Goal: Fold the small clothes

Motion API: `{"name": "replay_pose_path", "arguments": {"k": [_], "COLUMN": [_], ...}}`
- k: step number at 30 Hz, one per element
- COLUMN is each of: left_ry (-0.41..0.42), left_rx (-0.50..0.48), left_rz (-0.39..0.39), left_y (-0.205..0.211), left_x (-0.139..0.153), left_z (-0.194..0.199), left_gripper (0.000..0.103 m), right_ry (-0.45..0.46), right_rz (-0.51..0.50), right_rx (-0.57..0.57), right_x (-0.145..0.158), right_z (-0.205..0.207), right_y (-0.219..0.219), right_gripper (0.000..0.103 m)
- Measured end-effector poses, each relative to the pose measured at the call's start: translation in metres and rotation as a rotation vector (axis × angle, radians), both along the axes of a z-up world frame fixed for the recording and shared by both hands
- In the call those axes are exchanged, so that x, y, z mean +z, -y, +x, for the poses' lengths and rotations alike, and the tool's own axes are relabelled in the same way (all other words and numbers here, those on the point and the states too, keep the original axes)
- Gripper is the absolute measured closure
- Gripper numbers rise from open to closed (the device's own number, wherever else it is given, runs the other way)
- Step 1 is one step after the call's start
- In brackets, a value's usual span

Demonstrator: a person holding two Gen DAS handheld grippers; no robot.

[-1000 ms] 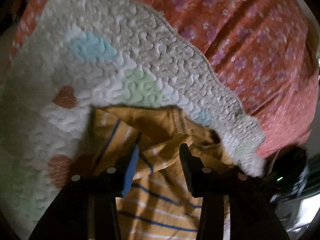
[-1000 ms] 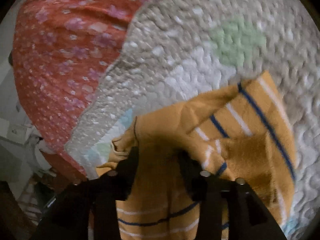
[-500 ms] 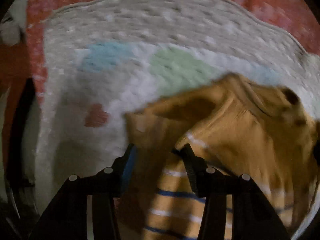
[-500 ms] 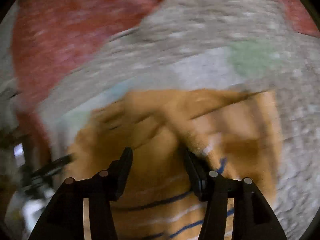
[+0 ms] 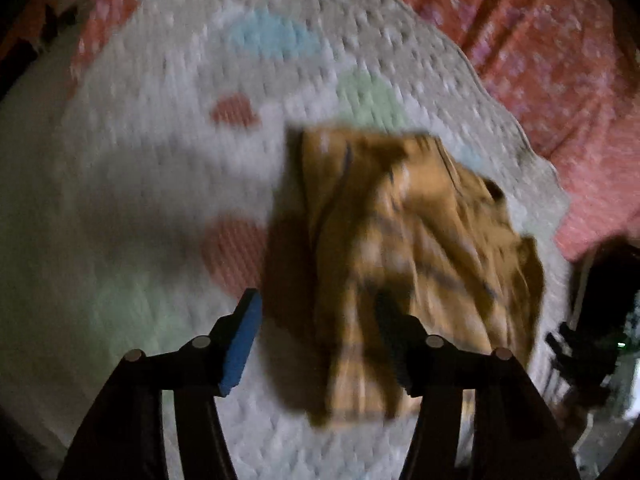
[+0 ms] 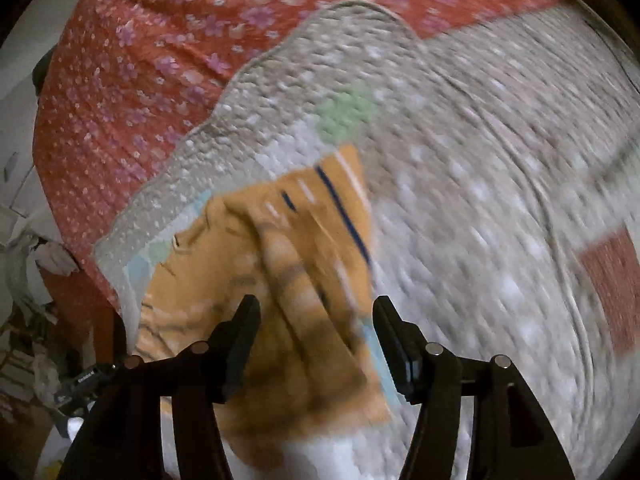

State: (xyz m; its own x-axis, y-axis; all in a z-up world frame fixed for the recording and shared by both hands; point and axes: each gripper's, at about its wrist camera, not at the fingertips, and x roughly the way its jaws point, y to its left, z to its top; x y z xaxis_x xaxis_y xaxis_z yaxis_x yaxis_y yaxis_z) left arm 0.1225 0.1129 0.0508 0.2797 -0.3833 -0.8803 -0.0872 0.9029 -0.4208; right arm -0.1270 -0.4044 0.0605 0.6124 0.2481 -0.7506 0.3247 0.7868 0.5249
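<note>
On the bumpy quilt (image 5: 132, 208) lies the orange striped shirt (image 5: 404, 240), maybe folded; it's blurry. Left tongs (image 5: 316, 340) and right tongs (image 6: 316, 344) are both wide, holding nothing.

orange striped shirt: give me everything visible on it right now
The shirt is small, mustard-orange knit with thin navy and white stripes. It lies crumpled and partly folded on the white quilt, near the quilt's scalloped edge by the red floral sheet. A ribbed neckline shows at its far end in the left view. Both views are motion-blurred. The left gripper and right gripper are both open above it; neither visibly pinches the fabric.
</note>
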Motion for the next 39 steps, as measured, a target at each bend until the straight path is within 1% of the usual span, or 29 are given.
{"name": "replay_pose_path", "arguments": {"k": [2,4,6,7,8,9,10,11,12,13,14,15,16,17,18,20,22,24,26,27,29,30,31,32,34,35,36,37,39], "left_ry": [-0.025,-0.033,0.000,0.008,-0.003,-0.019,-0.029,-0.029,-0.034,-0.050,-0.053,-0.054,-0.050,-0.043,-0.035,-0.018,-0.019,-0.023,-0.029,-0.037,-0.064,-0.078,-0.085,-0.083,-0.061,-0.040,-0.021,0.005,0.041], "left_rx": [-0.023,-0.041,-0.045,-0.049,-0.055,-0.054,-0.056,-0.072,-0.100,-0.131,-0.138,-0.141,-0.141,-0.140,-0.141,-0.152,-0.158,-0.170,-0.177,-0.177,-0.157,-0.138,-0.114,-0.094,-0.061,-0.053,-0.051,-0.040,0.000], "left_rz": [-0.052,-0.078,-0.069,-0.078,-0.098,-0.096,-0.064,-0.037,-0.007,0.020,0.023,0.017,0.018,0.016,0.015,0.029,0.037,0.041,0.052,0.065,0.076,0.071,0.059,0.048,0.039,0.036,0.035,0.041,0.066], "left_y": [0.008,0.018,0.028,0.032,0.038,0.043,0.050,0.057,0.063,0.067,0.069,0.067,0.063,0.059,0.053,0.045,0.039,0.035,0.034,0.035,0.033,0.031,0.027,0.023,0.011,0.004,-0.001,-0.009,-0.020], "left_x": [-0.013,-0.023,-0.019,-0.018,-0.019,-0.022,-0.023,-0.024,-0.024,-0.024,-0.022,-0.018,-0.011,-0.005,0.003,0.018,0.027,0.030,0.027,0.022,0.008,0.002,-0.004,-0.006,-0.001,0.005,0.011,0.018,0.027], "left_z": [-0.018,-0.027,-0.033,-0.034,-0.032,-0.027,-0.024,-0.022,-0.022,-0.020,-0.017,-0.014,-0.013,-0.012,-0.012,-0.015,-0.022,-0.032,-0.040,-0.045,-0.051,-0.052,-0.051,-0.051,-0.054,-0.057,-0.060,-0.063,-0.066], "left_gripper": [0.039,0.037,0.026,0.025,0.025,0.025,0.026,0.042,0.076,0.084,0.088,0.090,0.090,0.090,0.091,0.094,0.094,0.094,0.094,0.094,0.093,0.092,0.091,0.089,0.087,0.087,0.084,0.083,0.079], "right_ry": [-0.013,-0.029,-0.042,-0.049,-0.054,-0.058,-0.061,-0.066,-0.079,-0.092,-0.105,-0.121,-0.127,-0.121,-0.104,-0.084,-0.068,-0.070,-0.094,-0.116,-0.162,-0.184,-0.203,-0.196,-0.152,-0.134,-0.111,-0.075,-0.010], "right_rz": [0.027,0.070,0.108,0.130,0.149,0.157,0.156,0.144,0.118,0.104,0.106,0.121,0.157,0.176,0.173,0.162,0.175,0.171,0.168,0.173,0.166,0.136,0.097,0.096,0.110,0.087,0.035,-0.040,-0.126], "right_rx": [-0.015,-0.023,-0.024,-0.026,-0.025,-0.022,-0.019,-0.016,-0.012,-0.006,0.007,0.024,0.037,0.042,0.059,0.080,0.092,0.088,0.075,0.066,0.059,0.048,0.024,0.011,-0.003,-0.010,-0.020,-0.026,-0.007], "right_x": [-0.010,-0.023,-0.035,-0.042,-0.048,-0.052,-0.057,-0.059,-0.063,-0.065,-0.066,-0.066,-0.064,-0.059,-0.049,-0.032,-0.019,-0.015,-0.025,-0.034,-0.051,-0.057,-0.060,-0.059,-0.045,-0.036,-0.023,-0.005,0.022], "right_z": [-0.022,-0.037,-0.041,-0.041,-0.039,-0.037,-0.033,-0.029,-0.024,-0.020,-0.015,-0.010,-0.008,-0.008,-0.010,-0.016,-0.025,-0.035,-0.039,-0.041,-0.038,-0.038,-0.040,-0.043,-0.053,-0.057,-0.059,-0.059,-0.050], "right_y": [0.003,0.004,0.000,-0.004,-0.009,-0.013,-0.020,-0.025,-0.031,-0.034,-0.036,-0.037,-0.035,-0.033,-0.031,-0.029,-0.025,-0.022,-0.021,-0.021,-0.020,-0.019,-0.017,-0.017,-0.014,-0.013,-0.014,-0.016,-0.028], "right_gripper": [0.038,0.038,0.038,0.038,0.038,0.037,0.033,0.031,0.031,0.035,0.042,0.073,0.085,0.086,0.087,0.088,0.089,0.089,0.089,0.088,0.083,0.081,0.075,0.073,0.072,0.072,0.072,0.072,0.071]}}
